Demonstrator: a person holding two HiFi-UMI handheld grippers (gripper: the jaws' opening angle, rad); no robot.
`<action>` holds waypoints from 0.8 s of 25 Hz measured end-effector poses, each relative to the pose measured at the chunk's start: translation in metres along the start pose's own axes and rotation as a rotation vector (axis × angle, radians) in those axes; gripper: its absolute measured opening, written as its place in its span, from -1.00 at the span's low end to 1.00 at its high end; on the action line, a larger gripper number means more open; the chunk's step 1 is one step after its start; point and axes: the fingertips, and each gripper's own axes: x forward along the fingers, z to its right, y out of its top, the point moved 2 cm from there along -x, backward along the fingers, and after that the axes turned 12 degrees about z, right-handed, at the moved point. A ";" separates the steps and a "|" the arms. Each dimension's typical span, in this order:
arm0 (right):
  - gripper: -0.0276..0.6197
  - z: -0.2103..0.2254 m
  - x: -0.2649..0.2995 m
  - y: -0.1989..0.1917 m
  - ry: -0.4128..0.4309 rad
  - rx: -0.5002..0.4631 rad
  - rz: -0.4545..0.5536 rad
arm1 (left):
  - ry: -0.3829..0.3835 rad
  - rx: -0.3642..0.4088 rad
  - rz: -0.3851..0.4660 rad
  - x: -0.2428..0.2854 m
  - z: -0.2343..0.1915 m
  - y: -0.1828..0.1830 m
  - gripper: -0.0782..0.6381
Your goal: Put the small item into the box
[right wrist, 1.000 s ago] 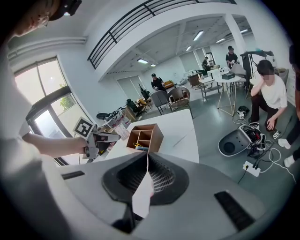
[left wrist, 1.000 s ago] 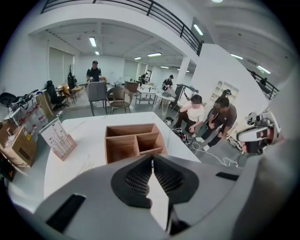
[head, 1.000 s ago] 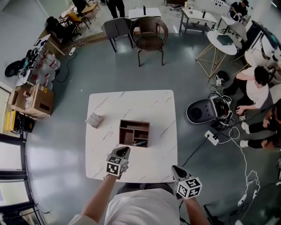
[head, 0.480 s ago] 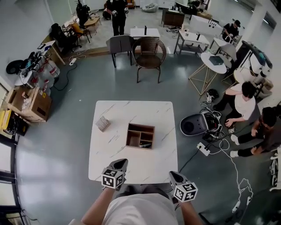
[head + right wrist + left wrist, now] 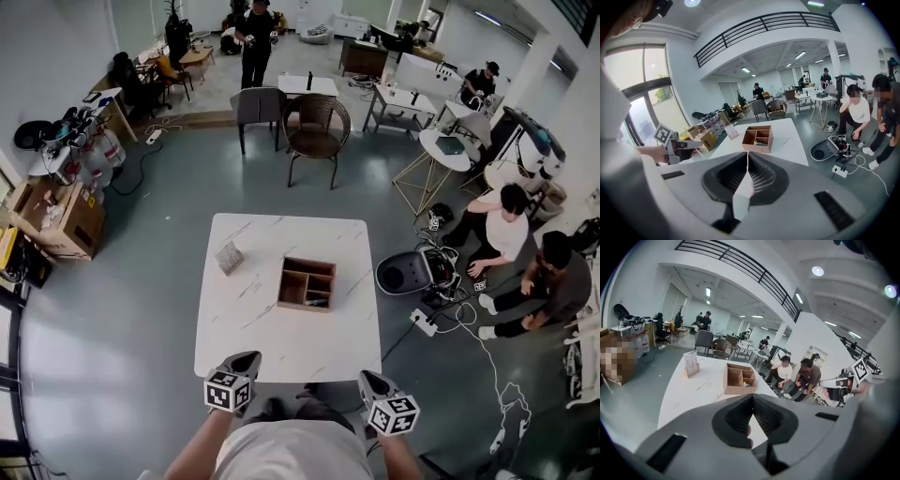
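Left gripper (image 5: 247, 360) and right gripper (image 5: 367, 379): jaws fully together, nothing held. Both at near edge of white marble-top square table (image 5: 246, 323), well apart from open brown wooden compartment box (image 5: 293, 287). Small dark item (image 5: 317, 302) lying inside box, near-right compartment. Small tan card stand (image 5: 229, 257) left of box, not touching.

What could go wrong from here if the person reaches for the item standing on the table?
The left gripper and right gripper are both shut and empty; reaching without opening would likely just shove the small item. It stands near the table's left edge and could tip or slide off. One compartment of the box already holds something.
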 end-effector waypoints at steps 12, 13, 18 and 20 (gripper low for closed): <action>-0.83 -0.032 -0.079 -0.026 -0.099 -0.012 0.060 | -0.129 -0.008 -0.058 -0.048 0.033 -0.047 -0.74; -0.83 -0.033 -0.084 -0.025 -0.105 -0.012 0.064 | -0.136 -0.004 -0.059 -0.050 0.036 -0.046 -0.74; -0.83 -0.029 -0.096 -0.019 -0.105 -0.012 0.092 | -0.146 0.008 -0.031 -0.058 0.052 -0.030 -0.74; -0.83 -0.024 -0.098 -0.018 -0.094 -0.009 0.104 | -0.142 0.008 -0.001 -0.062 0.060 -0.023 -0.74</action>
